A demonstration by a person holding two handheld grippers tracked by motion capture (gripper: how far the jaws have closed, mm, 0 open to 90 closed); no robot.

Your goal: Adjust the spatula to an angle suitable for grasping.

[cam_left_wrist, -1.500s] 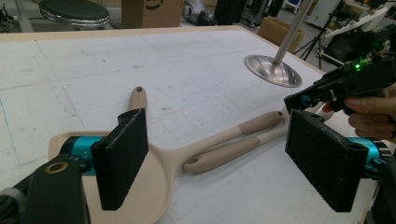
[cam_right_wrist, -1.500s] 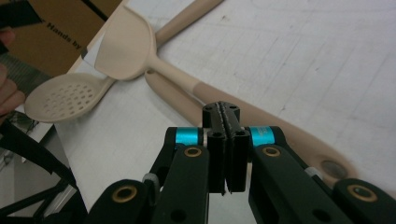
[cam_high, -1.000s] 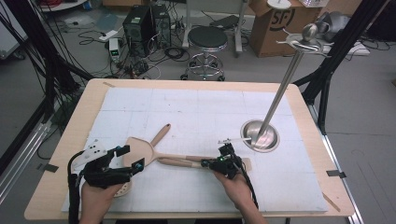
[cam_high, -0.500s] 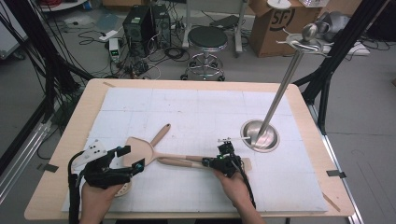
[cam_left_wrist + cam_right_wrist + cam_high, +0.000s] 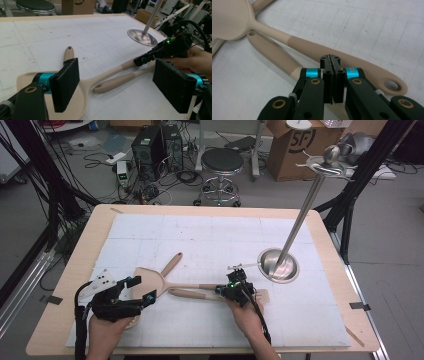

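Three beige utensils lie on the white mat [image 5: 210, 240]. A spatula [image 5: 159, 276] points its handle to the far right. A spoon [image 5: 294, 41] has its bowl near my left gripper and its handle running right, ending in a hole. A second handle [image 5: 117, 81] lies beside it. My left gripper [image 5: 142, 288] is open, its pads [image 5: 65, 83] spread on either side of the spoon's bowl and neck. My right gripper [image 5: 332, 61] is shut, pads pressed together with nothing between them, just above the spoon's handle [image 5: 195, 286].
A metal stand with a round base [image 5: 278, 265] and a tall tilted pole stands at the right of the mat. The wooden table edge [image 5: 55, 320] frames the mat. A stool, boxes and cables are on the floor beyond the table.
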